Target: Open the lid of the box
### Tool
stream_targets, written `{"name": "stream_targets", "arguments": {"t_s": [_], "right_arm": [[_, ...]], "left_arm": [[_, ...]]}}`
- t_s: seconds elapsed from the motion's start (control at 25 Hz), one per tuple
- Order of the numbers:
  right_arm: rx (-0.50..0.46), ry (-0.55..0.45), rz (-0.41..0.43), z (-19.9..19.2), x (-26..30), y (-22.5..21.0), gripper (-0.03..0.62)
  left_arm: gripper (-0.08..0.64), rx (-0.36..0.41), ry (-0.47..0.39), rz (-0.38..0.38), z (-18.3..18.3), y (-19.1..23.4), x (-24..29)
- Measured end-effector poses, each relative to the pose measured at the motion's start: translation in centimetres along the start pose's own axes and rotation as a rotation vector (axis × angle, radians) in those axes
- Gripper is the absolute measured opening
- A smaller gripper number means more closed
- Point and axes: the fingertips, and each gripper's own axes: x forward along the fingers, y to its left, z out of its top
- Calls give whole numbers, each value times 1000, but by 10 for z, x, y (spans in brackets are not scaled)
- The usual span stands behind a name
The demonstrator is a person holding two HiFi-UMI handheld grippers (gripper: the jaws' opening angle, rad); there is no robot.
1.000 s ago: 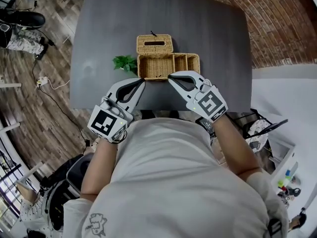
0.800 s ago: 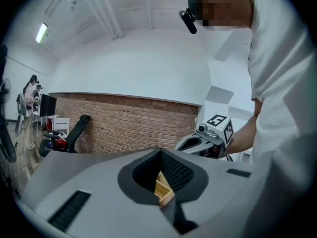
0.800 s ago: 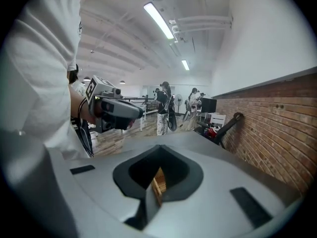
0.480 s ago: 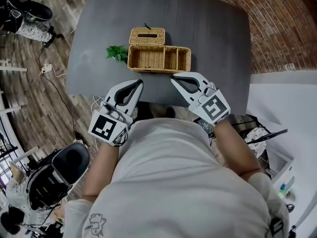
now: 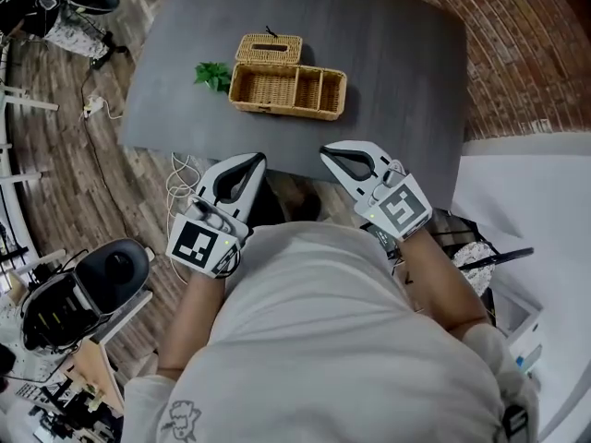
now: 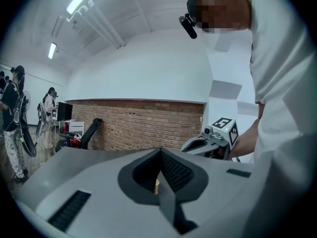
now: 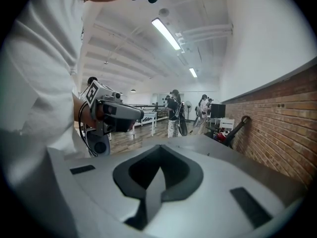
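1. Both tongs are closed and empty. The left tongs [image 5: 247,164] and right tongs [image 5: 332,152] sit low in the centre of the head view, close to the person's torso and short of the counter's near edge. Each gripper view shows its jaws meeting at the tip with nothing held.
2. Location of task item: the box [image 5: 282,107] stands in the upper middle of the head view, on the left half of the counter [image 5: 388,72], well apart from both tongs.
3. Progress: the lid [image 5: 270,49] lies back behind the box, against its far rim, and the interior is exposed. In my judgement the opening is done and nothing remains but to stand clear. Whether the lid is hinged cannot be told.
4. Materials and shapes:
   - The box and lid are tan woven wicker, rectangular and coarse-textured.
   - The interior is split into one large compartment at the left and two smaller ones at the right.
   - The lid carries a dark slot along its middle.
   - The counter is a matte dark grey slab with rounded corners.
   - A small green leafy sprig [image 5: 213,74] lies just beside the box's left end.
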Motion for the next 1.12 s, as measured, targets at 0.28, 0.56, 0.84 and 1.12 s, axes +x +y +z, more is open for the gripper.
{"name": "stream_targets", "arguments": {"t_s": [0.28,0.56,0.84,1.12], "right_arm": [[-1,-23,-14,15,-9,22,5],[26,-32,-73,33,-10,31,5],[-2,-34,-95,44,7,81,5],[6,-75,-115,63,30,127,5]], "left_arm": [[11,37,12,24,5,-6,-22],[11,70,21,-8,27,0,-34],[11,84,12,-41,20,0,-83],[12,90,-12,-47,16,7,-134]]}}
